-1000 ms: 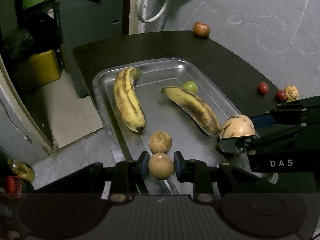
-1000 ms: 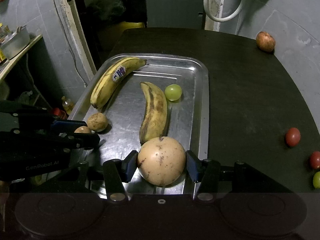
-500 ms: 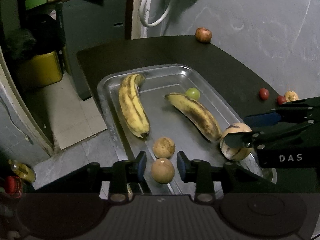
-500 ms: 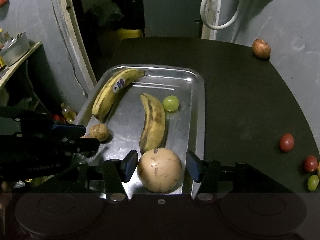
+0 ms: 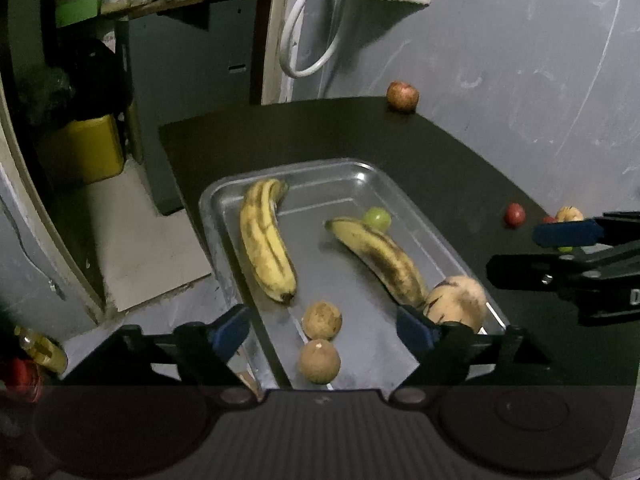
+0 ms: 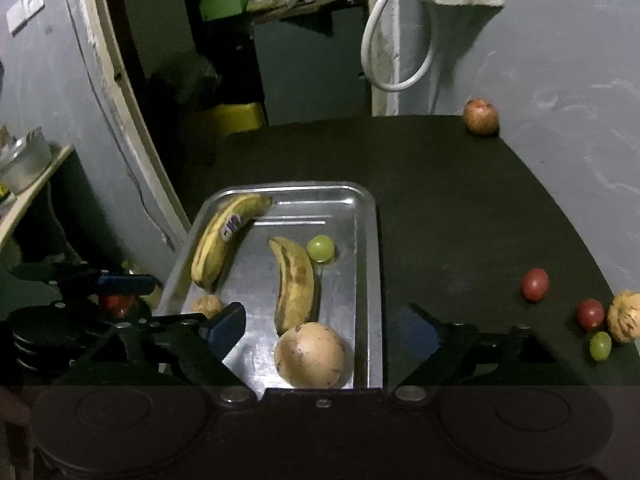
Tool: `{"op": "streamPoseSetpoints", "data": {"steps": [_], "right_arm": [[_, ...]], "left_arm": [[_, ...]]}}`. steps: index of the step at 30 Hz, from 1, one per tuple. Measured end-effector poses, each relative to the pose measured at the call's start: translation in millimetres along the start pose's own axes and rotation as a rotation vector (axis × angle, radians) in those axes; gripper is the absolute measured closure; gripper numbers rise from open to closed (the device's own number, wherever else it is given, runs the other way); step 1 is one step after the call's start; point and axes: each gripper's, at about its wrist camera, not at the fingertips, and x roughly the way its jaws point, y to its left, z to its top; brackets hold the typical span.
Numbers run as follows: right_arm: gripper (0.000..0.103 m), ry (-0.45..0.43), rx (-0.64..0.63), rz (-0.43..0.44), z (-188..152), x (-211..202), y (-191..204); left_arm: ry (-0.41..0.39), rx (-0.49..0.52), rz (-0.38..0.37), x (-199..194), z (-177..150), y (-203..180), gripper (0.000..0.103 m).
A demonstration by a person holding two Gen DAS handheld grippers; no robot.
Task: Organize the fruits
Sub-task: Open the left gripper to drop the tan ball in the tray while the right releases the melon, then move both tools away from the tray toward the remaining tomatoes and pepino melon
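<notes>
My left gripper [image 5: 324, 330] hangs spread and empty over two small brown fruits [image 5: 320, 360] at the near end of the tray [image 6: 366, 216]. My right gripper [image 6: 320, 330] gapes over the large pale fruit [image 6: 310, 354]. Loose fruits [image 6: 534, 284] wait far right; the round ones could roll off, I think, if nudged.

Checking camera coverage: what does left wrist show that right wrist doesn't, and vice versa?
Left wrist only: a second small brown fruit at the near end of the tray, and a yellow oil bottle on the floor.

Right wrist only: the blue sticker on the left banana, and a green grape on the dark table.

Both: two bananas, the grape in the tray, the large tan fruit, the far apple, and both grippers open, left gripper and right gripper.
</notes>
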Motion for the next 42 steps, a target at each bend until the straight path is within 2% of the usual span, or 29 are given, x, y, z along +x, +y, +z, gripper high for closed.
{"op": "streamPoseSetpoints", "data": {"steps": [2,4,6,17,28,36,42], "right_arm": [[0.008,-0.016,0.02,-0.003,-0.6,-9.7,-1.4],[0.006,-0.042,0.039,-0.008,-0.9,-22.2,-2.7],[0.005,-0.064,0.055,-0.011,-1.0,-34.2,-3.9],[0.003,-0.229,0.199,-0.074,-22.9,-119.9,-31.6],[0.003,-0.322,0.318,-0.177,-66.7,-178.1,-55.1],[0.002,-0.34,0.417,-0.277,-88.3,-195.1,-77.4],[0.002,-0.323,0.489,-0.325,-95.9,-185.4,-87.6]], "left_arm": [[-0.008,0.002,-0.007,-4.0,1.5,-0.6,0.012],[-0.02,0.006,-0.015,-8.4,2.7,-1.9,0.004],[-0.031,0.006,-0.025,-13.2,4.3,-3.0,0.001],[-0.083,0.098,-0.074,-54.3,21.7,-24.8,0.001],[-0.121,0.247,-0.162,-72.6,31.7,-82.7,0.001],[-0.101,0.348,-0.237,-59.2,35.1,-115.9,0.001],[-0.066,0.4,-0.278,-36.9,44.5,-124.4,0.001]]}}
